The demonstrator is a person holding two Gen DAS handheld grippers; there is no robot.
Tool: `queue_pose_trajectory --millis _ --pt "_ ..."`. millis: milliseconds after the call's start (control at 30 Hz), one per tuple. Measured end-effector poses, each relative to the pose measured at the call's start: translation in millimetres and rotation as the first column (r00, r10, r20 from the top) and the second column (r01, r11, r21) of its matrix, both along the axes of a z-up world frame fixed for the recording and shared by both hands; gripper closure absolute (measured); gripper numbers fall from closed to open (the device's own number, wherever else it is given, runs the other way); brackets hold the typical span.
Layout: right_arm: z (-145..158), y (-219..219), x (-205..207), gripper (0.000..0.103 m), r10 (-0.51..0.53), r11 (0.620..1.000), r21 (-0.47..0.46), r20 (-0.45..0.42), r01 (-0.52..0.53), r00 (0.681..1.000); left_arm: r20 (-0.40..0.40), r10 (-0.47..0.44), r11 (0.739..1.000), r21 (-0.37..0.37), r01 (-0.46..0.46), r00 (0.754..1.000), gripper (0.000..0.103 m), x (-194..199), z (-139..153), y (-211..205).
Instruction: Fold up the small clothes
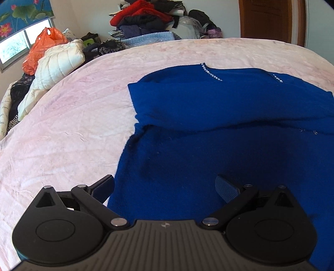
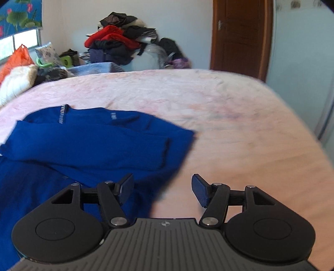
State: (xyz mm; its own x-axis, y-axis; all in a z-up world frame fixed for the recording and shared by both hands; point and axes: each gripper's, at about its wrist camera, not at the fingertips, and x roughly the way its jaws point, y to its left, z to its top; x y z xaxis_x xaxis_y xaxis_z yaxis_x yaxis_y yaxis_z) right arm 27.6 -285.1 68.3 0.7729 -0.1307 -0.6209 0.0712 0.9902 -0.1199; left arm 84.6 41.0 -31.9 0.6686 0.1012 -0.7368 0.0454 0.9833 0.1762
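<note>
A blue knit sweater [image 1: 208, 125] with small rhinestone trim at the neck lies on a pink bedspread [image 1: 73, 125], its sleeves folded across the body. My left gripper [image 1: 165, 187] is open and empty, low over the sweater's near left hem. In the right wrist view the sweater [image 2: 94, 141] lies to the left with a folded sleeve across it. My right gripper [image 2: 162, 191] is open and empty over the sweater's near right edge, its left finger above the fabric and its right finger above the bedspread [image 2: 229, 125].
A white quilted jacket [image 1: 56, 68] and an orange plastic bag [image 1: 41, 48] lie at the bed's far left. A heap of red and dark clothes [image 1: 146, 18] is piled beyond the far edge. A brown wooden door [image 2: 242, 35] stands at the back right.
</note>
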Motion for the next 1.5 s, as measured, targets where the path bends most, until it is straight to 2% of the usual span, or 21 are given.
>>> queue_pose_trajectory --millis 67,100,133,200,233,267,333,367,433,500,600,700,833,867,1067,1133,1200,1233,1300,1400,1500 --pt "6.9 -2.3 -15.4 0.036 -0.050 0.977 -0.205 0.049 0.059 0.998 -0.010 -0.027 0.999 -0.020 0.026 1.000 0.000 -7.6 0.0 -4.3" --pt "8.7 0.4 -23.5 0.034 -0.081 0.923 -0.367 0.100 0.112 0.992 -0.014 -0.039 0.999 -0.027 0.039 0.999 0.000 -10.8 0.2 -6.8" --pt "8.4 4.7 -31.0 0.033 -0.099 0.835 -0.524 0.160 0.170 0.982 -0.017 -0.053 0.998 -0.033 0.052 0.998 0.000 -14.1 0.4 -10.2" --pt "8.4 10.3 -44.9 0.024 -0.083 0.663 -0.706 0.261 0.249 0.962 -0.021 -0.075 0.996 -0.040 0.074 0.997 0.000 -19.5 0.8 -15.7" --pt "14.0 9.0 -51.2 0.024 -0.071 0.672 -0.699 0.268 0.244 0.961 -0.022 -0.083 0.996 -0.041 0.082 0.996 0.000 -22.1 0.9 -18.5" --pt "22.6 4.8 -55.8 0.024 -0.061 0.755 -0.624 0.237 0.201 0.970 -0.023 -0.089 0.995 -0.040 0.088 0.996 0.000 -24.2 0.9 -20.0" --pt "35.8 -11.0 -62.5 0.027 -0.007 0.954 -0.296 0.127 0.045 0.992 -0.019 -0.094 0.995 -0.040 0.093 0.995 0.000 -28.2 1.7 -18.7" --pt "35.5 -21.6 -64.1 0.027 0.035 0.995 -0.094 0.082 -0.027 0.996 -0.015 -0.093 0.995 -0.041 0.092 0.996 0.000 -30.9 2.7 -15.4" --pt "21.3 -39.5 -64.7 0.028 0.099 0.962 0.255 0.001 -0.096 0.995 -0.010 -0.086 0.995 -0.047 0.085 0.996 0.000 -35.4 4.5 -3.3" --pt "0.4 -46.5 -66.0 0.031 0.145 0.903 0.416 -0.058 -0.109 0.988 -0.010 -0.082 0.995 -0.061 0.081 0.997 0.000 -38.7 5.7 14.8" --pt "-27.3 -44.2 -72.6 0.031 0.183 0.865 0.493 -0.135 -0.094 0.974 -0.005 -0.056 0.995 -0.087 0.056 0.998 0.000 -40.0 6.9 51.6" --pt "-33.2 -34.4 -87.9 0.031 0.227 0.842 0.523 -0.120 -0.132 0.967 -0.020 -0.030 0.988 -0.155 0.027 0.999 0.000 -37.1 4.7 92.2" --pt "-32.2 -19.1 -94.1 0.032 0.322 0.755 0.628 -0.104 -0.189 0.941 -0.123 -0.082 0.939 -0.341 0.035 0.989 0.000 -26.3 -11.2 130.2" --pt "-31.9 -13.6 -95.6 0.032 0.336 0.749 0.630 -0.098 -0.203 0.937 -0.105 -0.087 0.930 -0.364 0.043 0.991 0.000 -27.9 -12.8 134.4" --pt "-32.4 -0.9 -89.5 0.036 0.366 0.728 0.643 -0.067 -0.240 0.928 -0.069 -0.163 0.918 -0.375 0.126 0.984 0.001 -32.9 -15.0 120.9" --pt "-33.9 -0.5 -86.3 0.043 0.354 0.728 0.646 -0.065 -0.232 0.933 -0.059 -0.197 0.913 -0.374 0.161 0.979 0.013 -34.4 -13.5 109.0" --pt "-36.6 -0.8 -86.7 0.057 0.342 0.733 0.644 -0.068 -0.221 0.937 -0.048 -0.206 0.929 -0.322 0.180 0.977 0.055 -38.3 -11.4 98.6" --pt "-38.4 -1.7 -86.5 0.059 0.336 0.733 0.645 -0.068 -0.215 0.940 -0.046 -0.193 0.940 -0.296 0.171 0.980 0.062 -38.8 -11.2 96.3" --pt "-40.2 -2.8 -87.0 0.074 0.321 0.742 0.639 -0.072 -0.204 0.944 -0.052 -0.170 0.947 -0.286 0.148 0.984 0.091 -38.3 -11.1 98.2" --pt "-43.5 -8.2 -83.2 0.093 0.290 0.747 0.643 -0.085 -0.169 0.953 -0.069 -0.168 0.939 -0.314 0.138 0.983 0.098 -36.1 -7.6 100.7" --pt "-40.3 -13.2 -79.3 0.095 0.253 0.763 0.628 -0.069 -0.155 0.965 -0.052 -0.183 0.941 -0.297 0.160 0.982 0.098 -34.2 -1.2 91.4"
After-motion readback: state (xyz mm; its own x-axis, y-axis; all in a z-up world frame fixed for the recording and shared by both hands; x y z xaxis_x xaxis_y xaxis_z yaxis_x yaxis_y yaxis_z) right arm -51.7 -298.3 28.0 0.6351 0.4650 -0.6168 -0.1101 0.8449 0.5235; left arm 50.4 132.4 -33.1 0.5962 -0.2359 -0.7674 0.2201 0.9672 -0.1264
